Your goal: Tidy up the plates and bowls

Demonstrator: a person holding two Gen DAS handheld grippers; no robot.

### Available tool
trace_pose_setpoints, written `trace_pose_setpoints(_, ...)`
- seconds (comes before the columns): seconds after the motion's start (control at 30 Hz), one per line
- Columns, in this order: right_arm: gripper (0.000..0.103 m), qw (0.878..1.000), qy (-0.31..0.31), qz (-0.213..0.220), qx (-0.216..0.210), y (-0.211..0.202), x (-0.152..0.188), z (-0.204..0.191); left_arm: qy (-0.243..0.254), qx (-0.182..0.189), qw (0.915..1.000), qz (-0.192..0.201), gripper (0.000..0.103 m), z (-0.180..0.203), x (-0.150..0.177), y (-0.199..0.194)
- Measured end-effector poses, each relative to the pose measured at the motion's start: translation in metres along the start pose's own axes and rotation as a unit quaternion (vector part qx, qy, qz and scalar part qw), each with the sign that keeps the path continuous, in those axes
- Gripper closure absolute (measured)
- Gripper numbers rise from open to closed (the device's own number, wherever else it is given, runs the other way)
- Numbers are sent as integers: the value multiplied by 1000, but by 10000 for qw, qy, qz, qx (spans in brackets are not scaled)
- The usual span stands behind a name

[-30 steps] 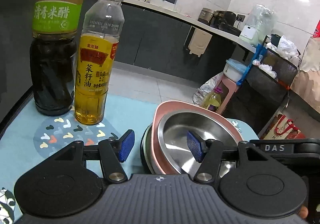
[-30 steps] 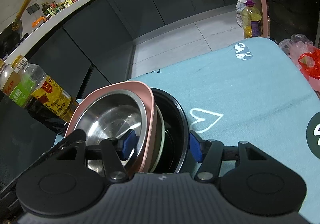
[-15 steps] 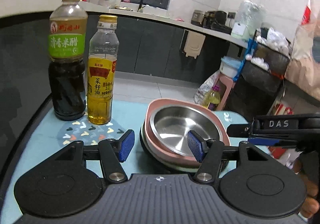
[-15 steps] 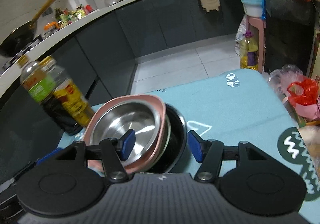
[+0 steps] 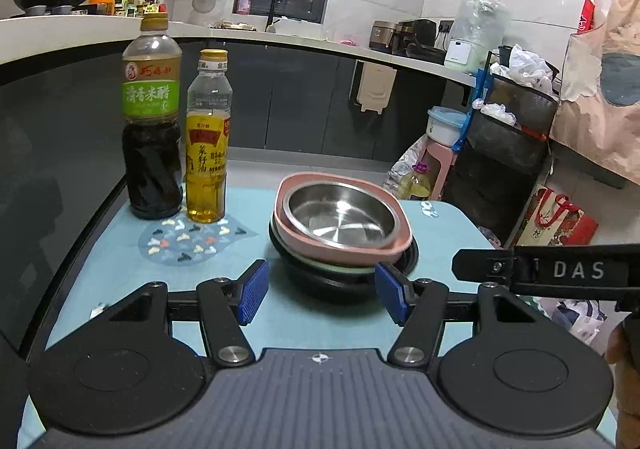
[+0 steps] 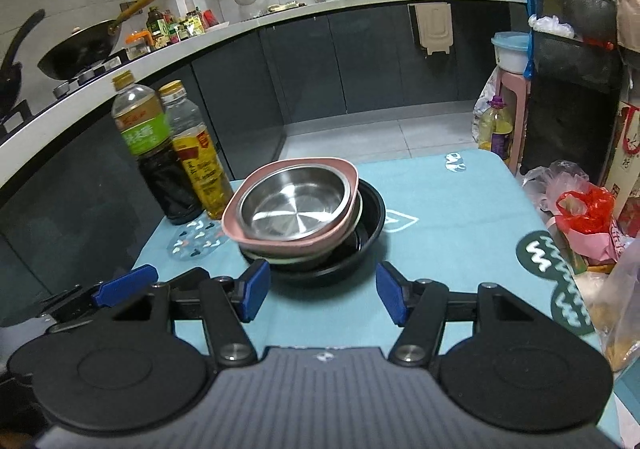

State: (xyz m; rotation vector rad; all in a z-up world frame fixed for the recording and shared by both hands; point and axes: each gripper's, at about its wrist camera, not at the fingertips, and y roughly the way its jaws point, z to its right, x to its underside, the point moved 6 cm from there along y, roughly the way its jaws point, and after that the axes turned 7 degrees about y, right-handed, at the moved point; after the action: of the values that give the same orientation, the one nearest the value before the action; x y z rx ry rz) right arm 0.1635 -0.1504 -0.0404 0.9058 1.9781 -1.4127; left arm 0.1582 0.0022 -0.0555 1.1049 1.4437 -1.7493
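Left wrist view: stack already built on the teal surface (image 5: 120, 273) — steel bowl (image 5: 340, 215) nested mouth-up in a pink squarish dish (image 5: 384, 247), that on a thin pale green plate (image 5: 344, 269), all seated in a black bowl (image 5: 332, 283) at the bottom. Stack just right of the yellow oil bottle (image 5: 206, 153), with the dark vinegar bottle (image 5: 151, 129) touching or almost touching that bottle on its far side. Left gripper (image 5: 322, 297) hovering short of the stack, fingers (image 5: 252, 291) spread wide and pinching nothing, the black bowl's near rim just beyond them. Right gripper's arm (image 5: 560, 269) visible to the right of the stack, clear of it. Judged nearly or fully done: nothing loose on view to add. No real long axis in the round bowls; pink dish slightly longer side to side, tipped a little, near right corner lower. Right wrist view: same stack (image 6: 304, 221) right of the oil bottle (image 6: 198, 165), openings facing up, pink dish (image 6: 280, 239) shifted toward the bottles so the black bowl (image 6: 374, 217) shows as a crescent on the far-right side. Right gripper (image 6: 322, 297) held back, blue fingers (image 6: 390, 299) apart and empty. Left, if anything: squaring the upper pieces over the black bowl; other dishes beyond the frame impossible to tell.
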Motion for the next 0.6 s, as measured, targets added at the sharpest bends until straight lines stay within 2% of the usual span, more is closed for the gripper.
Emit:
trace_pose_setpoints(0.23, 49, 9995, -61, 281, 150, -33, 26, -4, -6, -49, 10000, -84, 46, 7, 21, -29)
trace_pose_setpoints(0.6, 49, 9984, -148, 454, 300, -61, 60, -7, 175, -168, 9997, -79, 43, 19, 45, -72)
